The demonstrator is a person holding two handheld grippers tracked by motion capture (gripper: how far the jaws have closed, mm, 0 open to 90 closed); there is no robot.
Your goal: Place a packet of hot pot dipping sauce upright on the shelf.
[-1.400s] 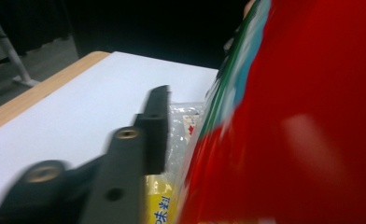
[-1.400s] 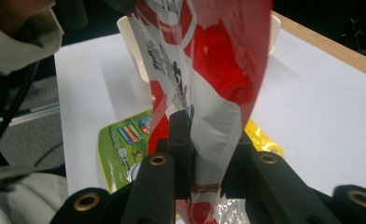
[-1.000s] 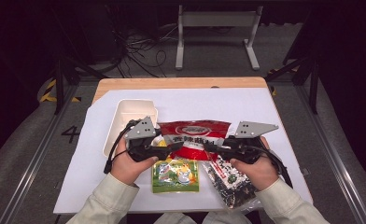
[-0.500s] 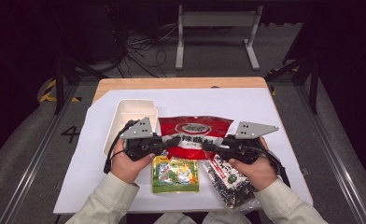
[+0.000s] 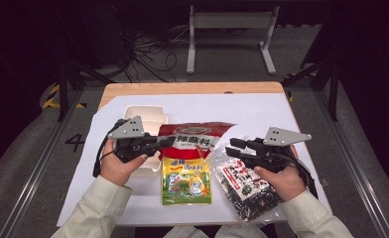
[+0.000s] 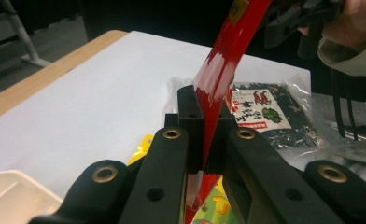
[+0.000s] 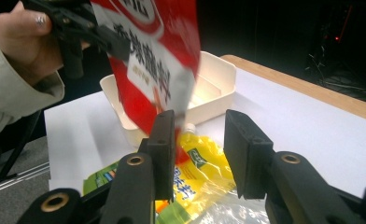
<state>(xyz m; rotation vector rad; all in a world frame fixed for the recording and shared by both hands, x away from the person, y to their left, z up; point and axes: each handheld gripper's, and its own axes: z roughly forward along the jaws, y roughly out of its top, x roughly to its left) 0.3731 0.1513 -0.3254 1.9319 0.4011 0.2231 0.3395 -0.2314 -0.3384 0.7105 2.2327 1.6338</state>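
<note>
Red snack pouch (image 5: 195, 139) hangs over the white sheet (image 5: 262, 111) on the wooden table (image 5: 192, 88), lifted clear and pinched at its left edge by the left gripper (image 5: 165, 143), whose jaws are clamped tight on the foil. Cream tray (image 5: 145, 115) sits just behind that hand. Dark seaweed bag (image 5: 244, 186) lies under the right hand, with the yellow-green packet (image 5: 186, 179) flat beside it, right below the pouch. Right gripper (image 5: 230, 146) is spread, jaws have just been opening, and the pouch corner sits by one pad without being squeezed.
</note>
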